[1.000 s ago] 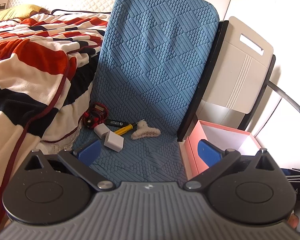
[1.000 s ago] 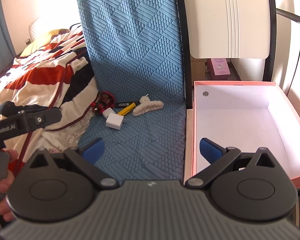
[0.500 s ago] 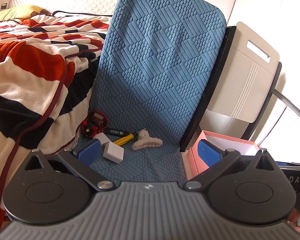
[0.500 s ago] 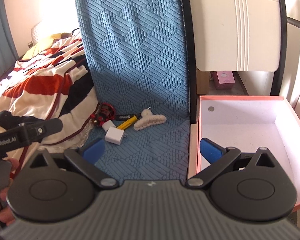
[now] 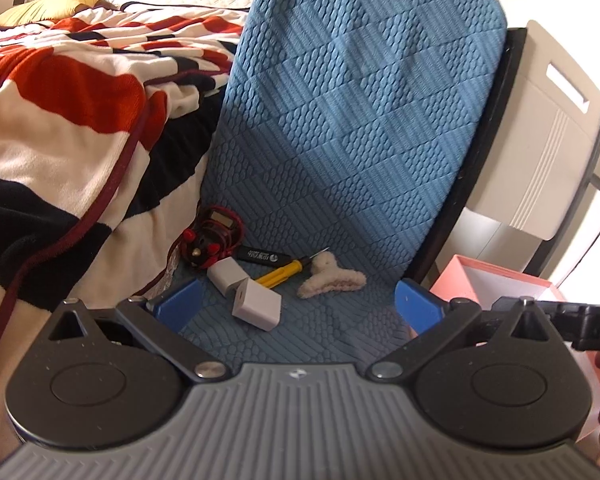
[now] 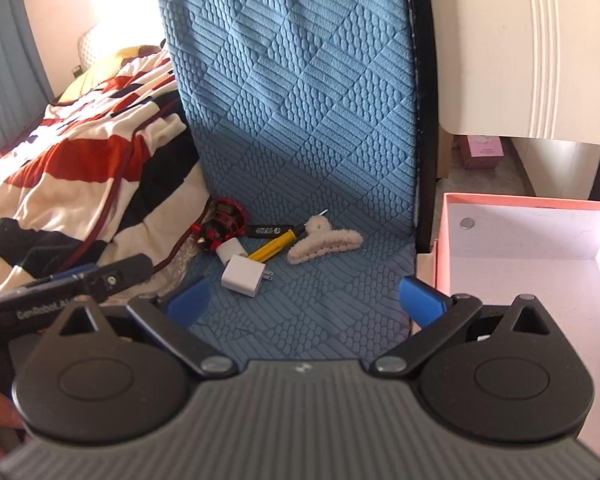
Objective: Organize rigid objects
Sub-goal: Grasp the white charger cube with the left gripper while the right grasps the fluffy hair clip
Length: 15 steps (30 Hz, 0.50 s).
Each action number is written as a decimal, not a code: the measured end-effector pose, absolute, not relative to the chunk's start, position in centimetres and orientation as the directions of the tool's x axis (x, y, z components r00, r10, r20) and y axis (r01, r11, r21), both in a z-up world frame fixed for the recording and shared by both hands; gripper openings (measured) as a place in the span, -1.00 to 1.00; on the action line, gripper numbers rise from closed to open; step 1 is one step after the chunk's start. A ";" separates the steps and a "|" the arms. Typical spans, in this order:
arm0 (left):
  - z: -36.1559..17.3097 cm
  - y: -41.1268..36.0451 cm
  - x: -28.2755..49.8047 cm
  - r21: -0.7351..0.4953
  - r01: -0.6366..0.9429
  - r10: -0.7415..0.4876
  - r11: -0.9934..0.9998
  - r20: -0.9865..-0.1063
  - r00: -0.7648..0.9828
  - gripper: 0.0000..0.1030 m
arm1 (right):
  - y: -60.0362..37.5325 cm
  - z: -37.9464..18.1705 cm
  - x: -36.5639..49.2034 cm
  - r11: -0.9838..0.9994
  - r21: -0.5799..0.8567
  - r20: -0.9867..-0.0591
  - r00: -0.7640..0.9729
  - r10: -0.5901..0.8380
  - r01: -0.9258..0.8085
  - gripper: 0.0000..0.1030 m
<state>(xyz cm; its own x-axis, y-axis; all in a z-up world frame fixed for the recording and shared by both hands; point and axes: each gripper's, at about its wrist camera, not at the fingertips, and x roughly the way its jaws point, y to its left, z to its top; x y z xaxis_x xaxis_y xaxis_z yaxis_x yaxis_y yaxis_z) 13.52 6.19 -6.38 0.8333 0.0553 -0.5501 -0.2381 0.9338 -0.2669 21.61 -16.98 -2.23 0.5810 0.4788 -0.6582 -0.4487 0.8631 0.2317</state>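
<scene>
Both grippers hover above the blue chair seat (image 5: 320, 332), pointing at its backrest. Left gripper (image 5: 298, 306): jaws spread wide, nothing between them. Right gripper (image 6: 306, 300): jaws likewise spread wide, empty.

Items to sort lie in a loose cluster on the seat, near its rear left corner:
- white charger (image 5: 257, 305), nearest the grippers; prongs visible in the right wrist view (image 6: 244, 273).
- second, smaller white plug (image 5: 226, 274) just behind the charger, touching it.
- yellow-handled screwdriver (image 5: 281, 274) lying at a slant beside the plugs, tip pointing toward the backrest.
- black stick-shaped item with white lettering (image 5: 263, 257) behind the screwdriver; type cannot be told.
- red and black gadget with a small screen (image 5: 212, 238), furthest left, against the striped blanket (image 5: 72, 128).
- fluffy cream hair claw (image 5: 332, 280), right of the screwdriver, apart from the plugs.

Pink box (image 6: 528, 264), open, white inside, stands just right of the seat; one small round disc (image 6: 467, 223) on its rear inner wall. A second chair's cream backrest (image 6: 520, 48) rises behind the box.
</scene>
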 end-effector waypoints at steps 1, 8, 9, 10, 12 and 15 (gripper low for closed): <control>-6.7 6.4 13.8 -0.264 -0.238 0.056 0.935 -0.551 0.833 1.00 | -16.8 -2.4 22.0 0.858 0.239 -0.654 0.577 0.489 -0.455 1.00; -8.6 7.6 16.1 -0.240 -0.240 0.067 0.941 -0.560 0.825 1.00 | -15.1 -3.8 25.0 0.845 0.237 -0.669 0.550 0.500 -0.479 0.92; -8.8 7.8 16.4 -0.238 -0.239 0.068 0.941 -0.561 0.825 1.00 | -14.9 -4.1 25.4 0.845 0.235 -0.673 0.547 0.498 -0.480 0.92; -9.0 7.9 16.7 -0.235 -0.239 0.068 0.942 -0.563 0.824 1.00 | -14.7 -4.3 25.9 0.845 0.235 -0.675 0.544 0.498 -0.481 0.92; -9.5 8.1 17.2 -0.227 -0.236 0.069 0.945 -0.567 0.821 1.00 | -14.3 -4.8 26.7 0.846 0.232 -0.681 0.541 0.493 -0.479 0.92; -10.2 8.5 18.1 -0.221 -0.235 0.068 0.947 -0.577 0.814 1.00 | -13.6 -5.7 27.9 0.846 0.231 -0.688 0.534 0.491 -0.481 0.92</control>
